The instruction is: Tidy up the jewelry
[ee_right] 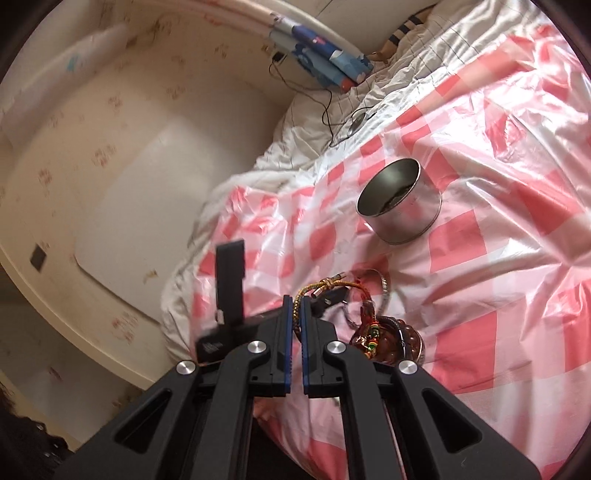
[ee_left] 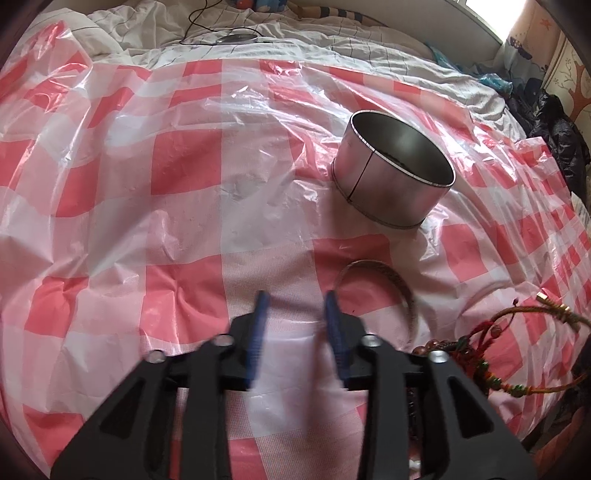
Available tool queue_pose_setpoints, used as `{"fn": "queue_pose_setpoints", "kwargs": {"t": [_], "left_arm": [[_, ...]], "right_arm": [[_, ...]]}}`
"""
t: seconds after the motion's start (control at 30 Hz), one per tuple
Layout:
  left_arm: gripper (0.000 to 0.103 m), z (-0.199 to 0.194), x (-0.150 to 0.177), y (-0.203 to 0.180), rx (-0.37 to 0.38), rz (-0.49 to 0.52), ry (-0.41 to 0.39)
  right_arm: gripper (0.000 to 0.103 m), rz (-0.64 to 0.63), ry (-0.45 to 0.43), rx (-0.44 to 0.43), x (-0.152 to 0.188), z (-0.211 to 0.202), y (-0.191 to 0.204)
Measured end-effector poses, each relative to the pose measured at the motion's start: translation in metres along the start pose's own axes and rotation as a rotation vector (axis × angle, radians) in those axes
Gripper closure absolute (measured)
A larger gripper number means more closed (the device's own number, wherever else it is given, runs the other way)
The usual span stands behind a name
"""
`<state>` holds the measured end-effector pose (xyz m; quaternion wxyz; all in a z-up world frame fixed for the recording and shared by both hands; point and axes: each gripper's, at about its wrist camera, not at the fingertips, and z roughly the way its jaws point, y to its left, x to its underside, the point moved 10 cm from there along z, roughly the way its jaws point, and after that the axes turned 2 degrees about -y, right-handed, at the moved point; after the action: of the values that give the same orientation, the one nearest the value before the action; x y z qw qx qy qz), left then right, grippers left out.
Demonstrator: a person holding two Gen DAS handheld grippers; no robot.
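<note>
A round metal tin (ee_left: pixel 393 171) stands open on the red-and-white checked plastic sheet (ee_left: pixel 184 166); it also shows in the right wrist view (ee_right: pixel 400 201). A thin silver bangle (ee_left: pixel 384 286) lies in front of the tin, just right of my left gripper (ee_left: pixel 295 299), which is open and empty. A pile of braided cord bracelets and brown beads (ee_left: pixel 491 350) lies at the right. My right gripper (ee_right: pixel 296 301) is shut on a gold-and-red cord bracelet (ee_right: pixel 325 286), lifted slightly above the bead bracelet (ee_right: pixel 388 338). The tin holds something dark.
The sheet covers a bed with a white quilt (ee_left: pixel 166 33). A black cable and a small round device (ee_left: pixel 236 37) lie on the quilt at the back. Dark clothes (ee_left: pixel 554 129) sit at the far right. The bed's edge and the floor (ee_right: pixel 129 203) are to the left.
</note>
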<state>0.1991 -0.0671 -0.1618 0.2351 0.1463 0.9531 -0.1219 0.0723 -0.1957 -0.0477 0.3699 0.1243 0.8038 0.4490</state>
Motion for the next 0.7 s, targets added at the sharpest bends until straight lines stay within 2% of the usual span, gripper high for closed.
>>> {"fn": "queue_pose_setpoints", "kwargs": {"t": [0.1,0.13,0.17,0.23,0.37,0.47,0.53,0.7], "left_arm": [[0.067,0.000,0.002,-0.003,-0.013,0.031,0.000],[0.076,0.001,0.002,-0.004,-0.007,0.040,0.002],[0.094,0.001,0.003,-0.006,0.005,0.046,0.008],[0.103,0.002,0.004,-0.010,0.024,0.052,0.014],[0.103,-0.006,-0.002,-0.013,0.044,0.048,-0.023],[0.103,-0.018,-0.010,-0.015,0.111,0.006,-0.069],[0.103,-0.024,-0.015,-0.014,0.112,0.000,-0.099],[0.103,-0.011,-0.010,-0.013,0.133,-0.026,-0.038]], "right_arm": [[0.098,0.038,-0.019,-0.001,-0.003,-0.007,-0.008],[0.098,0.048,-0.022,-0.001,-0.004,-0.008,-0.009],[0.098,0.053,-0.023,0.002,-0.004,-0.008,-0.011],[0.098,0.054,-0.014,0.010,-0.003,-0.007,-0.013],[0.098,0.045,-0.014,0.010,-0.002,-0.007,-0.011],[0.098,0.065,-0.023,0.004,-0.002,-0.008,-0.015],[0.098,0.076,-0.037,-0.010,-0.002,-0.010,-0.016],[0.098,0.105,-0.071,-0.038,-0.006,-0.018,-0.019]]}}
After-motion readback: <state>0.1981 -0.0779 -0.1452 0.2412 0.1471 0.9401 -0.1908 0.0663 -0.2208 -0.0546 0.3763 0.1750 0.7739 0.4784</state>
